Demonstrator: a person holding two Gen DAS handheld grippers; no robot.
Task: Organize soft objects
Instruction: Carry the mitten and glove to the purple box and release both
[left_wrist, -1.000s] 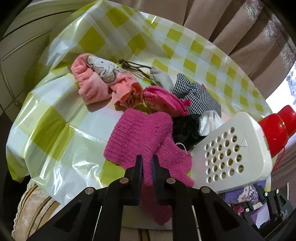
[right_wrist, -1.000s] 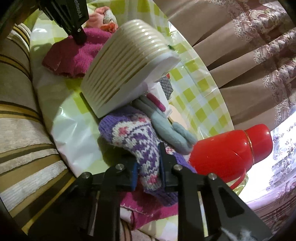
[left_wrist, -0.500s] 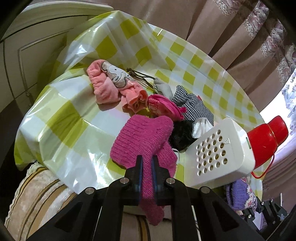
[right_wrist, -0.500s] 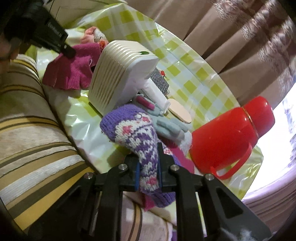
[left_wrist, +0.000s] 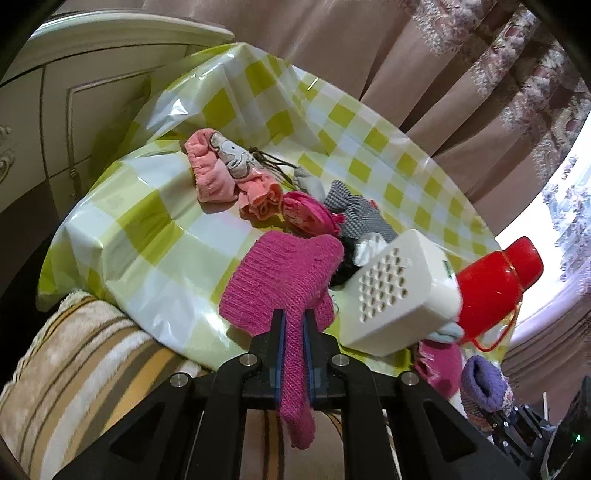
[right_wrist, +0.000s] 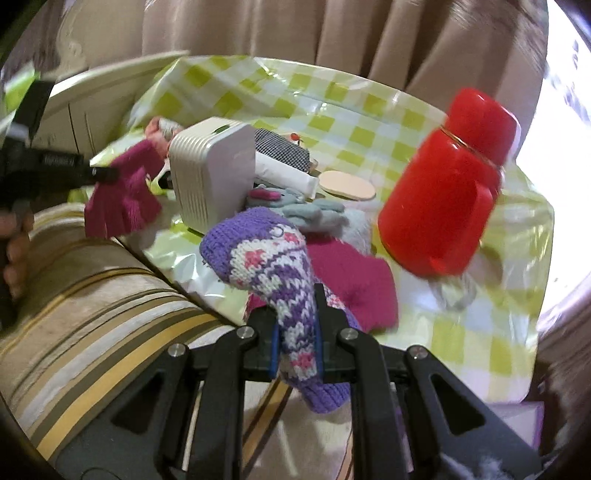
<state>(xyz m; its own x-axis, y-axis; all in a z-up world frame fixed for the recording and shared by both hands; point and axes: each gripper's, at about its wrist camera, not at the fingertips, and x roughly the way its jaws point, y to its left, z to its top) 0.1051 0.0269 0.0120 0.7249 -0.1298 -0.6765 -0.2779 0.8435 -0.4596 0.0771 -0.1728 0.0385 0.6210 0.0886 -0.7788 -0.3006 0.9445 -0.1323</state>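
Here, left tool (left_wrist: 293, 325) clamping magenta glove (left_wrist: 284, 280), right tool (right_wrist: 295, 314) clamping purple patterned glove (right_wrist: 273, 273), no legible writing.

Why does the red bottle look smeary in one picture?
Right wrist view: the red plastic flask is smeared by motion blur, and the window corner is glaring white. Left wrist view: sharper, with shiny glare on the green-checked plastic tablecloth; the fisheye bends the edges.

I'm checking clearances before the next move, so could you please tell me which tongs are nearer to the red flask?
Right. The right tongs, shut on the purple patterned mitten, sit just beside the red flask. The left tongs, holding the pink knit glove, are beyond the white box.
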